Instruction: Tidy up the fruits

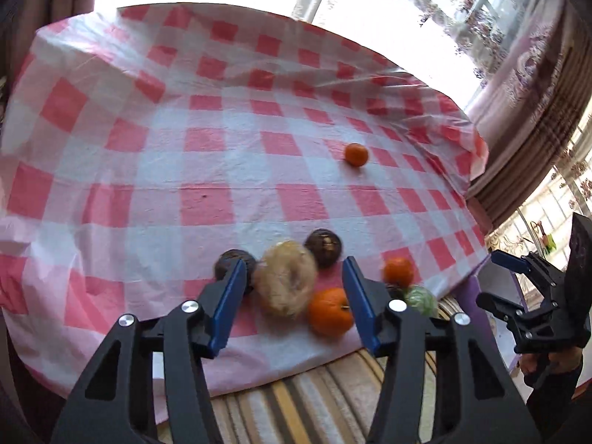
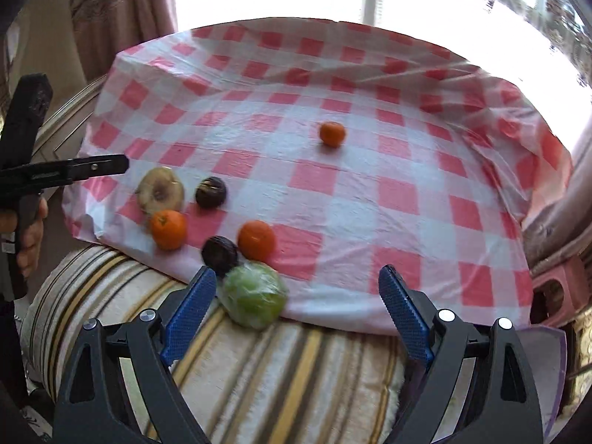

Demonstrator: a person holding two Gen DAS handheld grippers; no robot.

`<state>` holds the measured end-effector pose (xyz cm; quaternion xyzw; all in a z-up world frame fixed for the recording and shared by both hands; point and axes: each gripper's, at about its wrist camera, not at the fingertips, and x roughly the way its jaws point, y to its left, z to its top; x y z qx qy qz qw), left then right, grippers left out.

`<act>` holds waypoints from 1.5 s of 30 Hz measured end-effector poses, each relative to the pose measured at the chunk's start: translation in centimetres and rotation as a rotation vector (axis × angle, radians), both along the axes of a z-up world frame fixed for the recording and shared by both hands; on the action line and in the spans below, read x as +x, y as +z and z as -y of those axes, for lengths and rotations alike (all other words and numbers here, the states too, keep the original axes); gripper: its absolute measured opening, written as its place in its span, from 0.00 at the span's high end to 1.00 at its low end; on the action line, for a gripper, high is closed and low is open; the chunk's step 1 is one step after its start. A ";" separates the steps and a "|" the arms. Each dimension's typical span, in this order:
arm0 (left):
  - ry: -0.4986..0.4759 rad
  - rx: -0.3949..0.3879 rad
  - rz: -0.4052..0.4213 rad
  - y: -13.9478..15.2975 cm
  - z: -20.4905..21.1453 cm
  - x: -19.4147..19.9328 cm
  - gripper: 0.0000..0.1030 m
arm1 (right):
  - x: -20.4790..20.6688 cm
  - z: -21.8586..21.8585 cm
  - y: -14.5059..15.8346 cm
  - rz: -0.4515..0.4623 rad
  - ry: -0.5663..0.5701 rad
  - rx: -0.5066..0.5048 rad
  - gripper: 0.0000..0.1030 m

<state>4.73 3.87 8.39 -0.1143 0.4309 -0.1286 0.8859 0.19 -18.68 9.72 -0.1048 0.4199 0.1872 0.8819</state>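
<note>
The left black two-finger gripper with blue pads (image 1: 296, 296) is held low and points forward, its jaws spread wide with nothing between the pads. The right black two-finger gripper with blue ribbed pads (image 2: 299, 314) is also wide open and grips nothing. The person's left hand (image 2: 27, 236) and right hand (image 1: 551, 364) each close around a gripper handle.

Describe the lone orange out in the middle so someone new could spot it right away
Start at the red-checked cloth. Most fruit crowds its near edge. The lone orange sits by itself farther out toward the window, small, round, with nothing touching it.
</note>
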 end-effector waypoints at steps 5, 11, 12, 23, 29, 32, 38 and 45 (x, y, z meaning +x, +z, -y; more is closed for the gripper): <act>0.063 -0.015 -0.062 -3.1 -3.1 1.1 0.57 | 2.7 -7.0 -0.8 -0.028 0.125 -0.019 0.15; 0.040 -0.039 -0.081 -4.6 -4.4 1.4 0.59 | 5.6 -13.0 -2.9 -0.058 0.237 -0.058 0.15; 0.035 -0.041 -0.083 -4.7 -4.5 1.4 0.59 | 5.9 -13.7 -3.3 -0.061 0.246 -0.069 0.15; 0.030 -0.060 -0.091 -5.5 -5.5 1.3 0.59 | 8.3 -17.0 -5.9 -0.125 0.310 -0.077 0.17; 0.000 -0.062 -0.098 -5.9 -4.7 1.4 0.59 | 7.9 -15.2 -6.2 -0.165 0.329 -0.056 0.38; -0.031 -0.063 -0.100 -5.9 -3.8 1.6 0.59 | 7.5 -14.4 -6.2 -0.165 0.326 -0.050 0.39; -0.073 -0.064 -0.104 -5.9 -2.3 2.5 0.59 | 7.3 -12.6 -6.2 -0.188 0.316 0.016 0.39; -0.110 0.048 -0.092 -6.9 -0.1 3.8 0.64 | 7.9 -11.1 -5.2 -0.168 0.290 0.089 0.39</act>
